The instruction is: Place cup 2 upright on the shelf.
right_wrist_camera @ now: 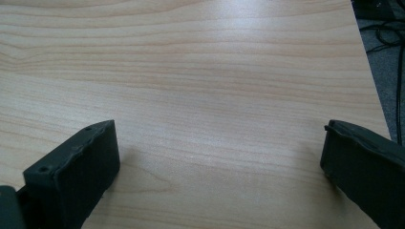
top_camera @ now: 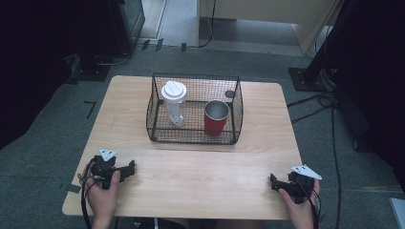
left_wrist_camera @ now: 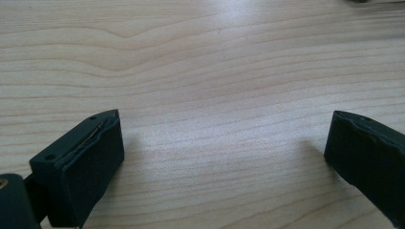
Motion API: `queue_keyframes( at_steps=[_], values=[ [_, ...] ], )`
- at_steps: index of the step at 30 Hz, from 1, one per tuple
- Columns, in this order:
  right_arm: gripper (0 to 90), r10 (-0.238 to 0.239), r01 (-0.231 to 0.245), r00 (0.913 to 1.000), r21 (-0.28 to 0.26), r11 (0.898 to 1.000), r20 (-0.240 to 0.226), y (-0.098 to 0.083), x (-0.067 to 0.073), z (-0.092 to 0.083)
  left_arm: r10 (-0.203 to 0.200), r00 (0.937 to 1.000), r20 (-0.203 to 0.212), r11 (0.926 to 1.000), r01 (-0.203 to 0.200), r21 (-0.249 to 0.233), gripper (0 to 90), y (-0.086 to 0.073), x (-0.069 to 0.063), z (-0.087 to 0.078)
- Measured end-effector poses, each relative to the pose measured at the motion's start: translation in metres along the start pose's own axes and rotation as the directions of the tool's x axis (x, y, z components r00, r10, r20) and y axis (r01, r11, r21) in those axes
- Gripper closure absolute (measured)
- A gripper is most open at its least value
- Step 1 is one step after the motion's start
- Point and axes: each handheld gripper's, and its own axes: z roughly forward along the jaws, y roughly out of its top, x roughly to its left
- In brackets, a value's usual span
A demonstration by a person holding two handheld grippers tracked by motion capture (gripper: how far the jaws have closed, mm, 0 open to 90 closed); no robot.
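Lab or test room, not a home — grey carpet floor point(top_camera: 43, 143) with black tape marks, loose cables point(top_camera: 329, 124) running over it, dark stand bases point(top_camera: 305, 78) and equipment around a small wooden surface point(top_camera: 200, 176) set alone in the middle.

I see a light wood table point(top_camera: 200, 176) with rounded corners, grey carpet floor point(top_camera: 43, 143), black stand bases point(top_camera: 305, 78) at both far sides, cables point(top_camera: 334, 143) trailing right, pale cabinet point(top_camera: 267, 14) behind, dark edges
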Motion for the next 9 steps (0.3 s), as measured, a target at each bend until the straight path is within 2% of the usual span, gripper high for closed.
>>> queue_keyframes(
  at_steps=[9],
  values=[
    [0.0,0.004,-0.004,1.0,0.0,1.0,0.004,-0.0001,0.0003,-0.0001,-0.001,1.0,0.0,1.0,0.001,0.0,0.4,0.0,-0.0001,0.0]
  ],
)
